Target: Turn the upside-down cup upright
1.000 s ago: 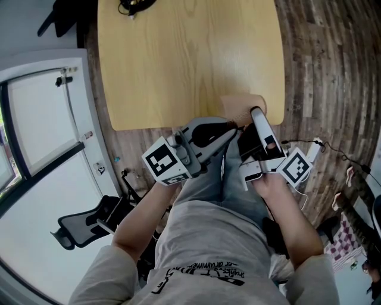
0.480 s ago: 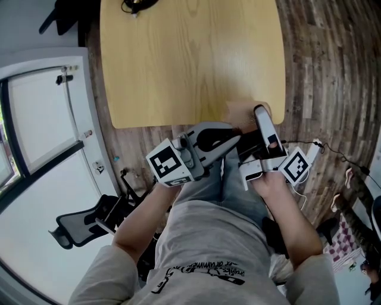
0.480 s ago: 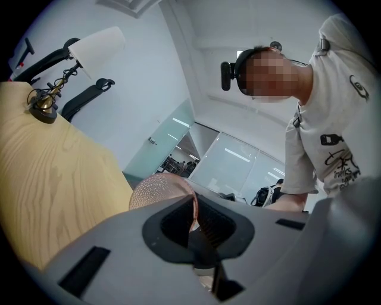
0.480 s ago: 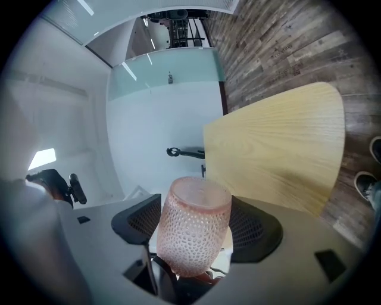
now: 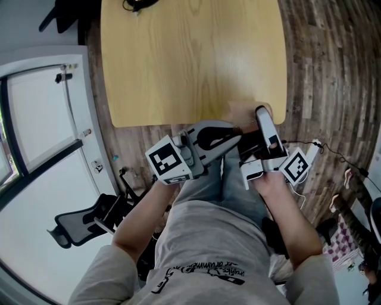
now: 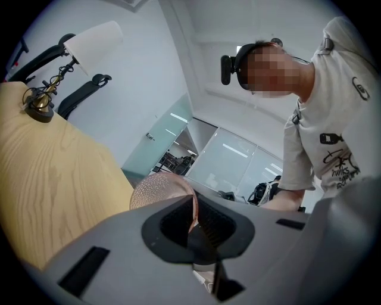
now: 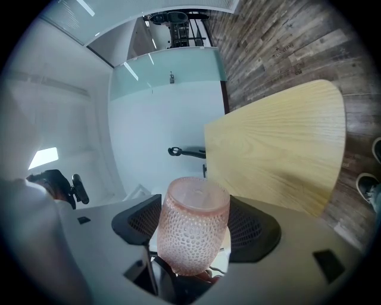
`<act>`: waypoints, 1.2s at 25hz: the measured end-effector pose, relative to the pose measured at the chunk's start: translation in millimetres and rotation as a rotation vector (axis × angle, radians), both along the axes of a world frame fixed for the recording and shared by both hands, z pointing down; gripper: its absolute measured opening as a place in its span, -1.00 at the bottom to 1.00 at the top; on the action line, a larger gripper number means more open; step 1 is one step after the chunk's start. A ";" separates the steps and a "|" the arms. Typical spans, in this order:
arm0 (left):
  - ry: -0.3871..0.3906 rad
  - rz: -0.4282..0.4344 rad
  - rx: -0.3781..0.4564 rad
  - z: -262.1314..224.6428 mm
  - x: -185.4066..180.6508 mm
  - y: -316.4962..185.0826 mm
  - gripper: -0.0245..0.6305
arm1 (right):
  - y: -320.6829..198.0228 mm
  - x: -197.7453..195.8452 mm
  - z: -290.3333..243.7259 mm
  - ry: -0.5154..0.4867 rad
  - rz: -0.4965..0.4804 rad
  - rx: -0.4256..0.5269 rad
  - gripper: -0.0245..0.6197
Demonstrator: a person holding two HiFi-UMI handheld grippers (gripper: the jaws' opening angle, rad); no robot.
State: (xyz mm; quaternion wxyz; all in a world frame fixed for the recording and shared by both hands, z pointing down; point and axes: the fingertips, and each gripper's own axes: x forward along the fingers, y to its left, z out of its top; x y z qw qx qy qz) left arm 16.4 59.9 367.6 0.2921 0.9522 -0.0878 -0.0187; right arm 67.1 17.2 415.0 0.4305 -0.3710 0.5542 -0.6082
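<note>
A pink dimpled glass cup (image 5: 245, 112) is held over the near right corner of the wooden table (image 5: 190, 59). My right gripper (image 5: 260, 119) is shut on it, and in the right gripper view the cup (image 7: 193, 223) fills the gap with a black pad (image 7: 138, 223) pressed to each side. My left gripper (image 5: 234, 133) reaches in from the left. Its jaws (image 6: 193, 223) are nearly together, pinching the thin edge of the cup's wall (image 6: 156, 189). Which end of the cup points up I cannot tell.
A black object (image 5: 134, 6) lies at the table's far edge, and a white-shaded lamp (image 6: 89, 41) stands beyond it. An office chair (image 5: 83, 223) is at the lower left by a glass door. A cable (image 5: 333, 152) runs over the wood floor at the right.
Both grippers and the cup have drifted slightly to the right over the table's corner. Both grips look the same.
</note>
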 end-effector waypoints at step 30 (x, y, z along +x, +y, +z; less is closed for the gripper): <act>-0.073 -0.032 0.065 11.5 -11.8 -6.4 -0.65 | -13.9 0.5 -27.1 0.497 -0.138 0.185 0.07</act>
